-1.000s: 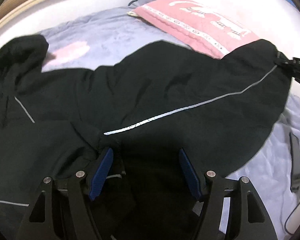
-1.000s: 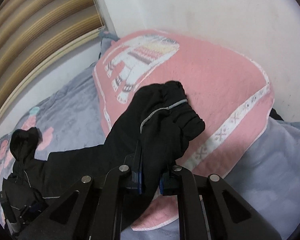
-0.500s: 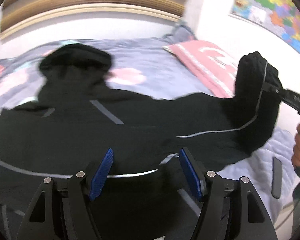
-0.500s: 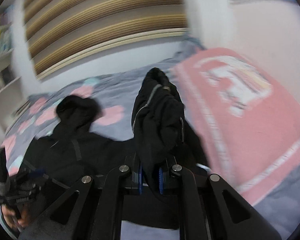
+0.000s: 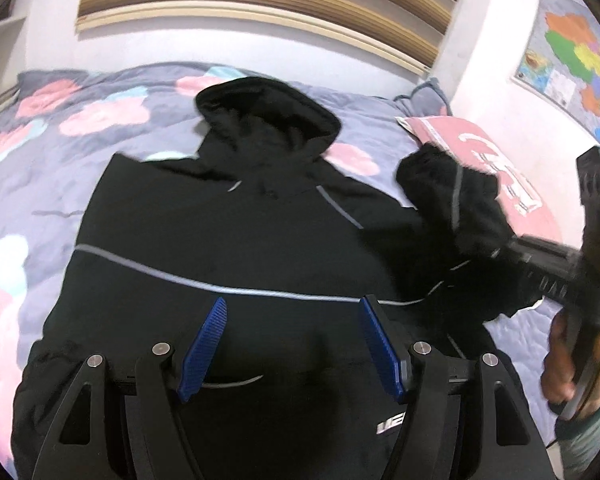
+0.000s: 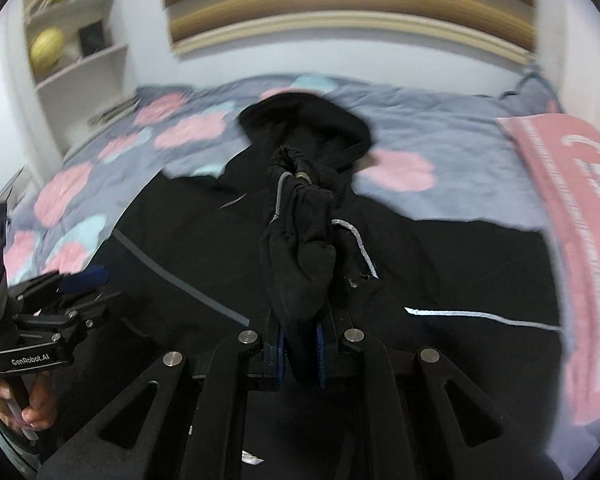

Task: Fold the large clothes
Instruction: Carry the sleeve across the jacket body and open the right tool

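Observation:
A large black hooded jacket with thin grey reflective stripes lies spread on the bed, hood toward the far wall. My left gripper is open and empty, hovering over the jacket's lower body. My right gripper is shut on the jacket's sleeve end, holding it bunched up above the jacket's chest. In the left wrist view the held sleeve hangs lifted at the right, with the right gripper behind it. The left gripper shows at the left of the right wrist view.
The bed has a grey-blue quilt with pink and pale blue flowers. A pink patterned pillow lies at the right by the wall. White shelves stand at the left. A map hangs on the right wall.
My right gripper has swung the sleeve from over the pink pillow leftward to above the jacket's chest. My left gripper has pulled back and tilted up, staying open.

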Available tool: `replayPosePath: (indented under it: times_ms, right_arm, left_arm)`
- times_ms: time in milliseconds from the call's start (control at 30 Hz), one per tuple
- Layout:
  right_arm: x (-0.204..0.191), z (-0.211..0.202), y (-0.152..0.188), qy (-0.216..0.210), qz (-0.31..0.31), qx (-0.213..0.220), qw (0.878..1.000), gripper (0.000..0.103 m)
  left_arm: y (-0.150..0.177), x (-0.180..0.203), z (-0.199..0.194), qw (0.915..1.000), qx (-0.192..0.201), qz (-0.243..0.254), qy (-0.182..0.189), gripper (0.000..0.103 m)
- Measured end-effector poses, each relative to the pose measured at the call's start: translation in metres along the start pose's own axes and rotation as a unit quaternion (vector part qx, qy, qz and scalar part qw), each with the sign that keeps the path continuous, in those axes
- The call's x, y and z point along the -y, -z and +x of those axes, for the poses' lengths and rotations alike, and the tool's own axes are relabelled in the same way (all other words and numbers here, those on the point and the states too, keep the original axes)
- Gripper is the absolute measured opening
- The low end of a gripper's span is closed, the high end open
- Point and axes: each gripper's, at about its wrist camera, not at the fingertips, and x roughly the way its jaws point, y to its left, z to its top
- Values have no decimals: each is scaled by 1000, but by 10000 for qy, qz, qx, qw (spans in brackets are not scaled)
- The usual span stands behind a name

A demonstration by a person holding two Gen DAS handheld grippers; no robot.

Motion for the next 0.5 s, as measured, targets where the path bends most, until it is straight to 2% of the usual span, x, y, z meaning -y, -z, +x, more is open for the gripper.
replayPosePath:
  times_ms: [167, 233, 367, 500]
  right_arm:
    - [-56, 53, 10, -320, -329, -481, 9978, 14]
    - [-65, 72, 15, -368, -348, -648, 9966, 14]
    - [-72, 103, 25, -331, -227, -892, 9952, 18]
    - [-68, 110, 26, -371, -75, -1056, 9937, 22]
  left_arm:
    - [6, -28, 7, 9996, -72, -275, 64, 69]
    - [9, -37, 12, 9993, -141, -349, 47, 69]
    - [16, -48, 20, 9983, -319, -470, 138, 69]
    - [17, -49, 25, 9976, -475, -438, 253, 69]
